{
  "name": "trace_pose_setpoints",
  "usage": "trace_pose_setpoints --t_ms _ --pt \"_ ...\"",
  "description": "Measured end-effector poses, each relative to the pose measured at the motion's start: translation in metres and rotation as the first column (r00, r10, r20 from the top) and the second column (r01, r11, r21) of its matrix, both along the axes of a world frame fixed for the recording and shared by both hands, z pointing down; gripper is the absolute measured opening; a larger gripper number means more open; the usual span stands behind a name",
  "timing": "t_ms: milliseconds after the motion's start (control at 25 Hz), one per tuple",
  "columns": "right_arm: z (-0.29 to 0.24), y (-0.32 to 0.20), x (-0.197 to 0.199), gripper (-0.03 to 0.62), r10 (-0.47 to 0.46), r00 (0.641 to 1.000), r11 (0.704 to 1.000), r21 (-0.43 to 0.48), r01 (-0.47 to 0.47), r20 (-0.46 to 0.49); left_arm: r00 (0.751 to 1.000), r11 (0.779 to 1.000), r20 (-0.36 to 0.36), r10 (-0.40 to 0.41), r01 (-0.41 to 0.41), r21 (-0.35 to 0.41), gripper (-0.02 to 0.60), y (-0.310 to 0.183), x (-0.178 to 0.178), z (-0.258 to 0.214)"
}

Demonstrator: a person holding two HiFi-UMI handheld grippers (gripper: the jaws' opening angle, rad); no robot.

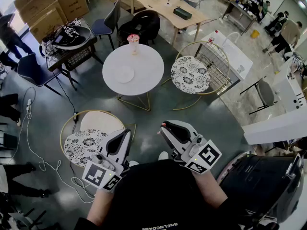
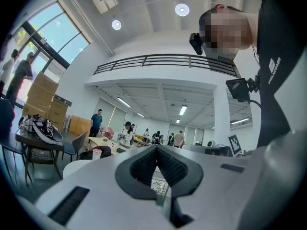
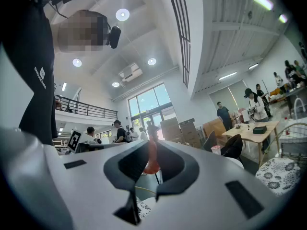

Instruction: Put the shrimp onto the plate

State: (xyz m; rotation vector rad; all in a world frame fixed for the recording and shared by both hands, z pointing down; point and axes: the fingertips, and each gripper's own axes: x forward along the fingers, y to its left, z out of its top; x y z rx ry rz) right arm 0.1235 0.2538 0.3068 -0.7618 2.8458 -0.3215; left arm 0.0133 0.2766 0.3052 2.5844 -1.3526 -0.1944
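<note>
Open hall, round white table (image 1: 144, 63) well ahead; shrimp in hand, not yet on the plate.
Right tongs (image 1: 164, 126) are clamped on the shrimp (image 3: 151, 158), a small, glossy orange-pink curl pinched upright between the dark pads (it looks rubbery, so a firm pinch probably suits it). Both tongs sit close to the body, likely for a steady carry. Left tongs (image 1: 127, 132) are closed on nothing, seemingly idle. Plate (image 1: 125, 74) lies bare near the table's middle, with a cup (image 1: 133, 43) at the far edge, both well apart from the shrimp.
</note>
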Motion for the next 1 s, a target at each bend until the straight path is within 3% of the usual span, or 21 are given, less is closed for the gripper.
trace_pose_setpoints --t_ms 240,640,1000 --pt "0.001 -0.002 0.016 0.063 -0.003 1.0 1.0 -0.003 0.003 0.003 1.0 1.0 -0.005 -0.02 0.02 -0.016 0.002 -0.002 0.013 0.004" --pt "0.01 -0.018 0.072 0.063 -0.007 1.0 1.0 -0.021 0.008 0.026 0.999 0.999 0.029 -0.031 0.032 -0.033 0.002 -0.018 0.066 0.018" --pt "0.021 -0.025 0.117 0.063 -0.02 0.999 0.999 -0.044 0.022 0.043 0.995 0.998 0.1 -0.026 0.031 -0.045 0.002 -0.024 0.116 0.03"
